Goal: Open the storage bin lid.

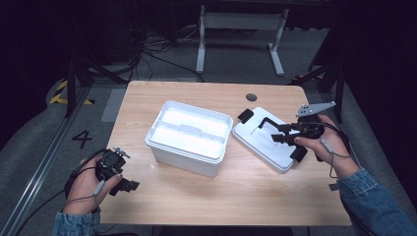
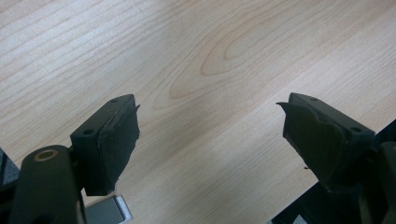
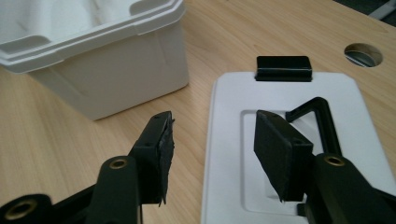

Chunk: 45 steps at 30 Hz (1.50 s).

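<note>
Two things lie on the pale wooden table (image 1: pixel 196 196): an open white plastic box (image 1: pixel 189 136) with a stepped rim near the middle, and its flat white plastic lid (image 1: pixel 268 140) just to the right of it, apart from the box and turned at an angle. The lid lies flat on the wood and carries a black clip latch (image 1: pixel 245 116) at its far end, another black latch (image 1: pixel 298 154) at its near end, and a thin black folding handle (image 3: pixel 322 119) set in a shallow recess on its top.

The right tongs (image 1: pixel 279 133) hover over the lid, held in the person's right hand (image 1: pixel 327 142) with a denim sleeve (image 1: pixel 376 201) behind it. In the right gripper view the right tongs (image 3: pixel 212 149) are spread, with nothing between the pads; the left pad is over bare wood at the lid's edge, the other is over the recess beside the handle. I cannot tell whether either pad touches the lid.

The left tongs (image 1: pixel 129 185) sit at the table's near left corner, well apart from the box, in the person's left hand (image 1: pixel 88 187). In the left gripper view the left tongs (image 2: pixel 210 140) are spread wide over bare wood grain, gripping nothing.

A round cable hole (image 1: pixel 251 97) shows at the far side of the table, beyond the lid.
</note>
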Each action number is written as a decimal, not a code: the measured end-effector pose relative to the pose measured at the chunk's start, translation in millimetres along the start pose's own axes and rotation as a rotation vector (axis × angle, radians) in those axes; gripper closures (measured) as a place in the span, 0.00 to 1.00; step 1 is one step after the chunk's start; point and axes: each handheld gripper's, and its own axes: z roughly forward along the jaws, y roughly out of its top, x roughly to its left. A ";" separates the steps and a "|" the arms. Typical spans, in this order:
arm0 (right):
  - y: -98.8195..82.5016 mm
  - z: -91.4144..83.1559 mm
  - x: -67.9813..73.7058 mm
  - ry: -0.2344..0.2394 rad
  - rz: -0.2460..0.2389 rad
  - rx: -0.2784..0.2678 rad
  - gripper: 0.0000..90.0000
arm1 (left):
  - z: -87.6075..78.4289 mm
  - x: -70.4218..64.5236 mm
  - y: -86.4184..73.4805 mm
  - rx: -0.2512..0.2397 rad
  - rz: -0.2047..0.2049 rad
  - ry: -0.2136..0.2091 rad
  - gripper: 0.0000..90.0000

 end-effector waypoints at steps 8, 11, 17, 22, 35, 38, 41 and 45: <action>-14.2 4.9 23.5 0.018 -0.021 -0.001 0.53 | 0.8 -1.6 0.6 -0.011 0.006 -0.003 0.21; -19.5 10.2 32.5 0.029 -0.031 -0.003 0.53 | 2.6 -1.0 2.0 -0.007 0.012 0.005 0.21; -31.1 26.1 51.2 0.068 -0.055 -0.006 0.53 | 5.4 -2.8 4.9 0.013 0.025 -0.012 0.21; -43.5 39.8 61.0 0.085 -0.053 0.009 0.53 | 7.4 -1.4 7.2 0.017 0.023 -0.006 0.21; -70.1 71.4 69.8 0.085 -0.085 0.055 0.52 | 19.3 -2.8 8.8 0.009 0.028 0.042 0.21; -76.5 77.7 72.8 0.065 -0.107 0.030 0.52 | 20.5 -3.6 8.5 0.011 0.028 0.035 0.22; -84.4 85.0 75.9 0.067 -0.107 0.009 0.52 | 21.7 -4.1 8.3 0.009 0.029 0.039 0.23; -90.8 90.1 79.0 0.074 -0.111 -0.014 0.52 | 22.2 -4.0 7.5 -0.010 0.032 0.072 0.24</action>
